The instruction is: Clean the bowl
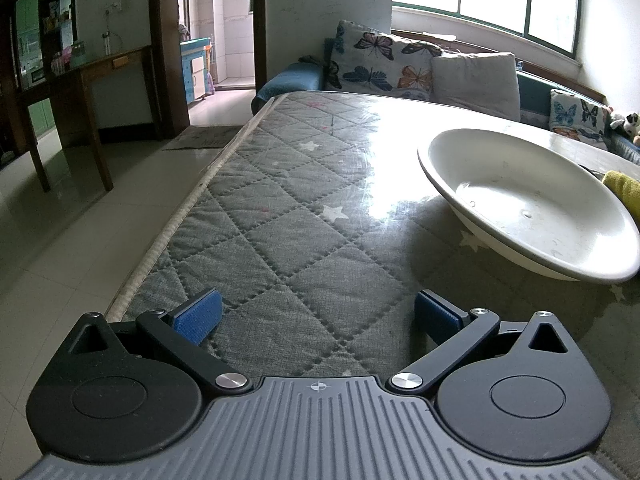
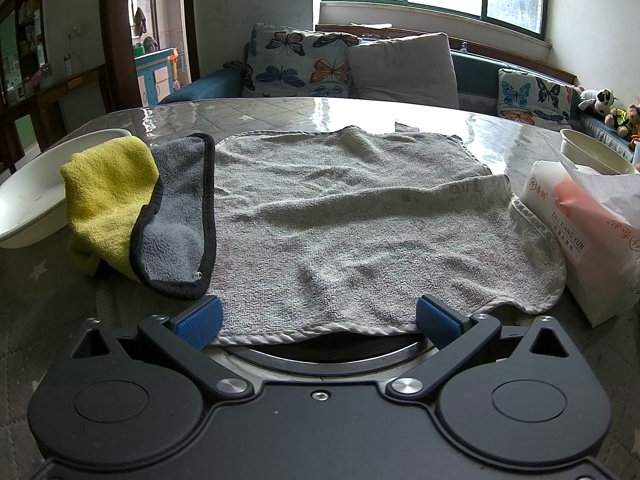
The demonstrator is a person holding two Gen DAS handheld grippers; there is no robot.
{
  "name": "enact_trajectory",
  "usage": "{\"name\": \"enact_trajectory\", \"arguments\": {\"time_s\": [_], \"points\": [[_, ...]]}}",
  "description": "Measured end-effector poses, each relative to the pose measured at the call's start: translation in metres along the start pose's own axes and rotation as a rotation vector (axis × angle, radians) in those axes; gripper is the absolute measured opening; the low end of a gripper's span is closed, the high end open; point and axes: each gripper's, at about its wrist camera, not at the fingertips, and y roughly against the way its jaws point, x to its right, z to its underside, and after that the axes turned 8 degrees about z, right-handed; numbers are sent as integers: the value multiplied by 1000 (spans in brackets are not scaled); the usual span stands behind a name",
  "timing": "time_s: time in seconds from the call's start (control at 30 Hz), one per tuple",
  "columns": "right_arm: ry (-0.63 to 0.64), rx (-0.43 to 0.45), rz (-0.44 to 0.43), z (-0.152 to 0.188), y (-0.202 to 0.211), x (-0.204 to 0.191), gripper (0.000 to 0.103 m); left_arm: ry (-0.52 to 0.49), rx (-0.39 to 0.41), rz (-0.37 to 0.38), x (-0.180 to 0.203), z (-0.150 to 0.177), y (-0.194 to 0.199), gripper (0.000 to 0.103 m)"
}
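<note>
A wide, shallow white bowl (image 1: 532,204) sits tilted on the quilted table cover, ahead and to the right of my left gripper (image 1: 318,318), which is open and holds nothing. The same bowl (image 2: 30,204) shows at the left edge of the right wrist view. A yellow and grey microfibre cloth (image 2: 132,208) lies bunched beside it. A large grey towel (image 2: 360,216) is spread flat over a dark round rim (image 2: 320,354) near my right gripper (image 2: 318,318). That gripper is open, its blue pads (image 2: 200,318) at the towel's near hem.
A tissue pack (image 2: 592,232) and a small white cup (image 2: 592,156) stand at the right. The table's left edge (image 1: 176,224) drops to a tiled floor. Cushions (image 2: 304,64) line a bench behind the table.
</note>
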Motion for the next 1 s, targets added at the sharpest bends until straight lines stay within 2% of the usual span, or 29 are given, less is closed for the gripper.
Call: {"name": "enact_trajectory", "arguments": {"time_s": [1.0], "points": [[0, 0, 0, 0, 0, 1, 103, 0, 0, 0, 2, 0, -1, 103]]}}
